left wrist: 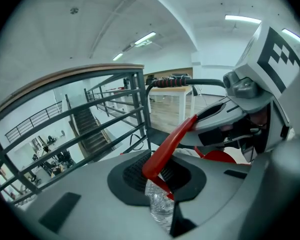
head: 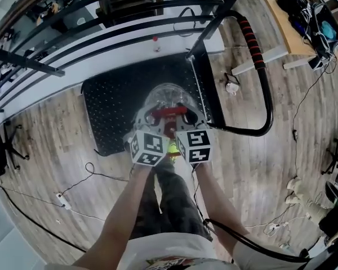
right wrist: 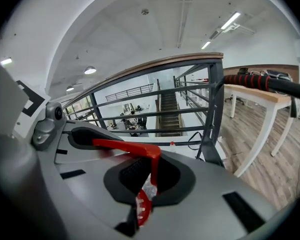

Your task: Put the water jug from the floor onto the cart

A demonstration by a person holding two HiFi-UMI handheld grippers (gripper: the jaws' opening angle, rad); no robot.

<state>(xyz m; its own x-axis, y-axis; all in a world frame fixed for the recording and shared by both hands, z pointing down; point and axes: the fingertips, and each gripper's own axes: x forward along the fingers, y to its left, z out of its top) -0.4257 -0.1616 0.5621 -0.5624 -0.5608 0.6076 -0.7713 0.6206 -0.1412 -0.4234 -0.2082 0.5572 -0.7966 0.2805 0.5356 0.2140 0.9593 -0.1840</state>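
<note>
Red handle (head: pixel 169 112) shared.
Clamped by left gripper (head: pixel 153 118) and right gripper (head: pixel 186 117), so both carry the jug (head: pixel 168 97) over the cart (head: pixel 110 111).

Clear plastic water jug (head: pixel 168 97) hangs just below the fingers (left wrist: pixel 80 184), over the black studded cart deck (head: pixel 112 108). Metal railing (head: pixel 101 35) stands beyond them, and the cart's padded push bar (head: pixel 253 44) is to their right.
</note>
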